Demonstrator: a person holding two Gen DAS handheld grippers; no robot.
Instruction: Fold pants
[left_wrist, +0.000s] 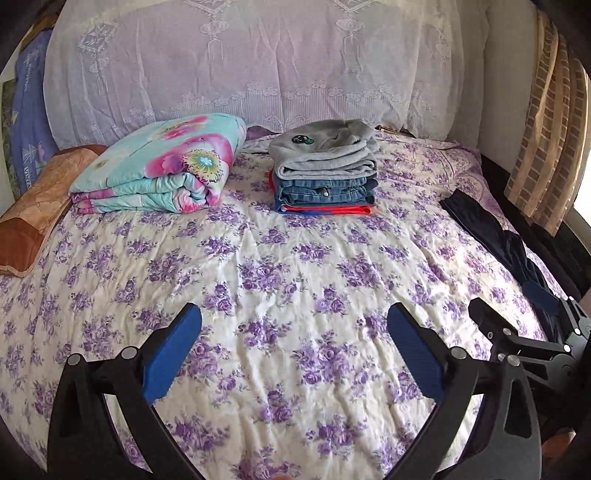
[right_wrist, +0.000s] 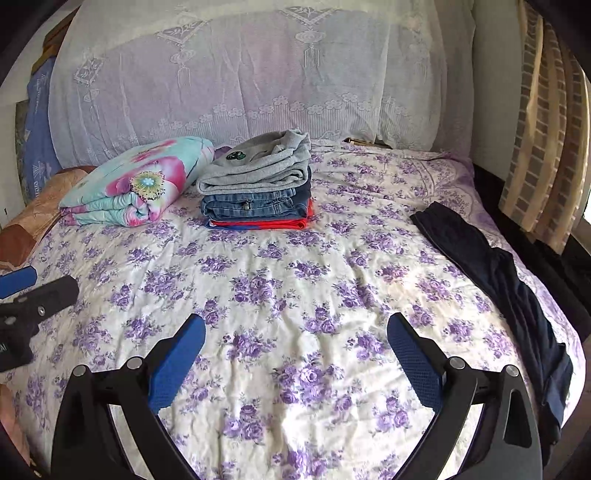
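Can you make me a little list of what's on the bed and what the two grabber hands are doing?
bed cover: white sheet with purple flowers
pants to fold: dark pants, lying unfolded along the right edge
folded stack: grey, denim and red clothes, near the headboard
quilt: flowery folded quilt, left of the stack
left gripper: open, holding nothing
right gripper: open, holding nothing
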